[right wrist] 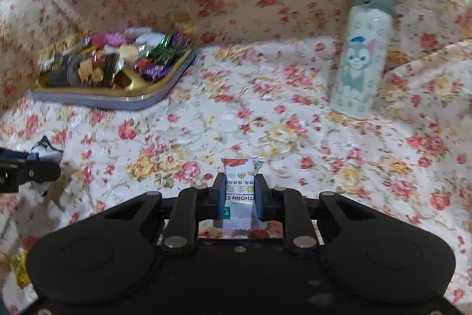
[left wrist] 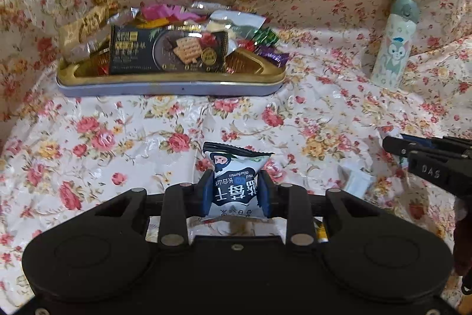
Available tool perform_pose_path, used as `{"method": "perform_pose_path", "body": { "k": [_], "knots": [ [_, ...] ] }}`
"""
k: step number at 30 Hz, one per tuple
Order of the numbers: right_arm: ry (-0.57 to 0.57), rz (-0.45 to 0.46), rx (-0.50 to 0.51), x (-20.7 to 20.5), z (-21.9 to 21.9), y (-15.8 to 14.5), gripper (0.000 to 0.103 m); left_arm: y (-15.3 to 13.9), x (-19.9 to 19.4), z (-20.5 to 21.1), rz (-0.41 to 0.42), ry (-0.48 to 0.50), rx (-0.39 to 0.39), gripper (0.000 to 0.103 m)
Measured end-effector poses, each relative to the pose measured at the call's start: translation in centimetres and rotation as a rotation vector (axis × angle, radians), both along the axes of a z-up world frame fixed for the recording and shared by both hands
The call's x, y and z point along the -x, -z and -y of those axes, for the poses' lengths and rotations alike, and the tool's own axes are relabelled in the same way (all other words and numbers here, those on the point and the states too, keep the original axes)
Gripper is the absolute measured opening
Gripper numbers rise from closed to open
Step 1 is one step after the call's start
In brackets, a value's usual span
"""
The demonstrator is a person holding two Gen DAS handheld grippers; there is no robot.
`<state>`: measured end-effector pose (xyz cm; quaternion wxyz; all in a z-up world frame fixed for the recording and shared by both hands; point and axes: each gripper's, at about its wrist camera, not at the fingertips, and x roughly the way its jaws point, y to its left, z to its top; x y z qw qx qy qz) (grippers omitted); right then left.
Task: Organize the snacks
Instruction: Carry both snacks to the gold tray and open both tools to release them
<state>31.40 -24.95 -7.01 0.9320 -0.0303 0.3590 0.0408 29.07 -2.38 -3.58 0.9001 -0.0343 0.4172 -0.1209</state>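
Observation:
My left gripper (left wrist: 236, 182) is shut on a white and dark blue dried-blueberry packet (left wrist: 236, 179), which stands up between the blue pads above the floral cloth. My right gripper (right wrist: 239, 191) is shut on a slim white hawthorn-stick packet (right wrist: 239, 185) with an orange top edge. A gold tin tray (left wrist: 171, 78) piled with several wrapped snacks, a black cracker pack (left wrist: 168, 50) foremost, sits at the back left; in the right wrist view the tray (right wrist: 124, 96) shows blurred. The right gripper (left wrist: 424, 158) enters the left wrist view from the right edge.
A pale bottle (left wrist: 393, 49) with a cartoon cat and grey cap leans against the raised cloth at the back right, also bottle (right wrist: 360, 58). A small white sachet (left wrist: 355, 182) lies on the cloth near the right gripper. Floral cloth (left wrist: 147, 123) covers everything and rises behind.

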Motion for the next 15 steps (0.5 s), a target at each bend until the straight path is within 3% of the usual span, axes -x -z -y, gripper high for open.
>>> {"method": "perform_pose_path", "body": {
  "k": [6, 15],
  "knots": [
    [0.000, 0.063, -0.056, 4.1, 0.7, -3.5, 0.021, -2.7, 2.6, 0.0, 0.017, 0.023, -0.003, 0.039],
    [-0.098, 0.116, -0.120, 12.3, -0.1, -7.1, 0.021, -5.0, 8.0, -0.3, -0.040, 0.062, 0.018, 0.039]
  ]
}}
